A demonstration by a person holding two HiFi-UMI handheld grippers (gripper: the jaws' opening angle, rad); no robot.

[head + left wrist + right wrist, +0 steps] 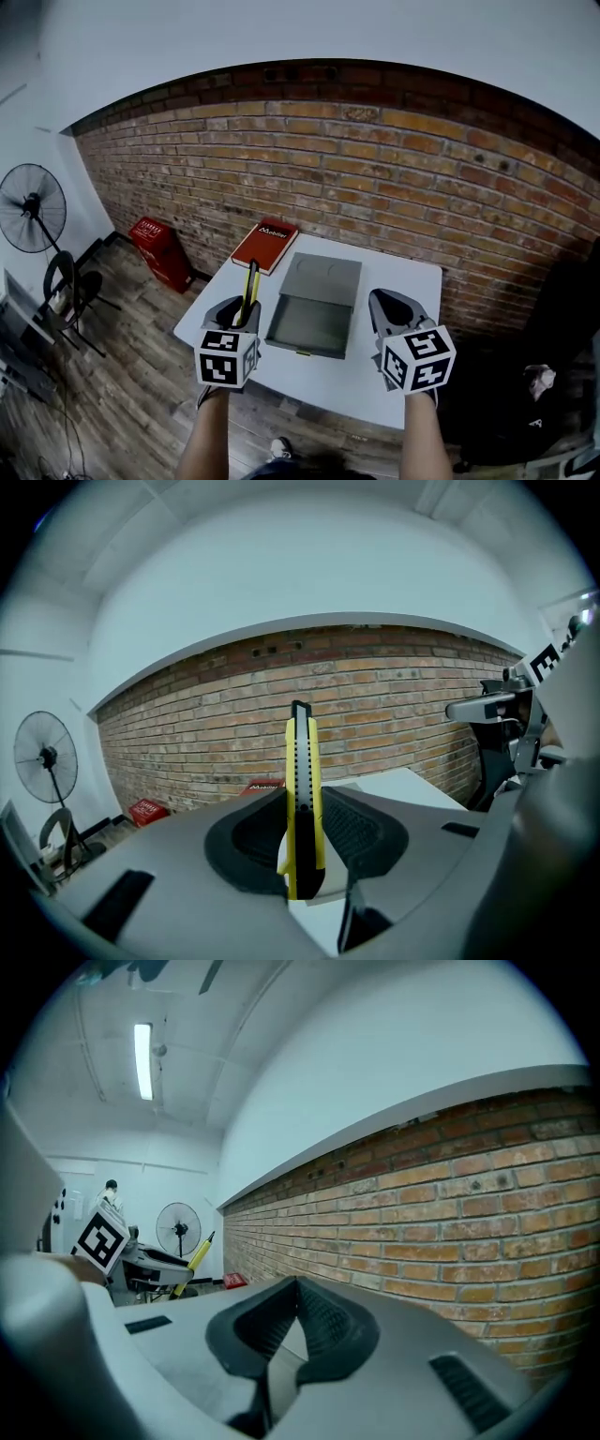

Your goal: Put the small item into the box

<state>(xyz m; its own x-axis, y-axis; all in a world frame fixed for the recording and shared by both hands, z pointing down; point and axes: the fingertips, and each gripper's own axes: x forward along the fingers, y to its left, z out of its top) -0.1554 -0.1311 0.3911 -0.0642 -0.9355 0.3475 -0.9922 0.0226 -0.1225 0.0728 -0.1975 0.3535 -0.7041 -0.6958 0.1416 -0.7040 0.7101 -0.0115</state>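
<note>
A yellow and black utility knife [251,281] stands upright between the pads of my left gripper [246,305], which is shut on it above the table's left part. In the left gripper view the knife [302,799] rises straight out of the left gripper [305,855]. A grey box [323,277] lies open in the middle of the white table [394,281], its lid folded back toward the wall, just right of the left gripper. My right gripper [392,302] hovers at the box's right side, shut and holding nothing; its tips meet in the right gripper view [296,1288].
A red book [265,245] lies at the table's back left corner. A brick wall [394,178] runs close behind the table. On the floor at the left stand a red container [161,248] and a black pedestal fan [33,208].
</note>
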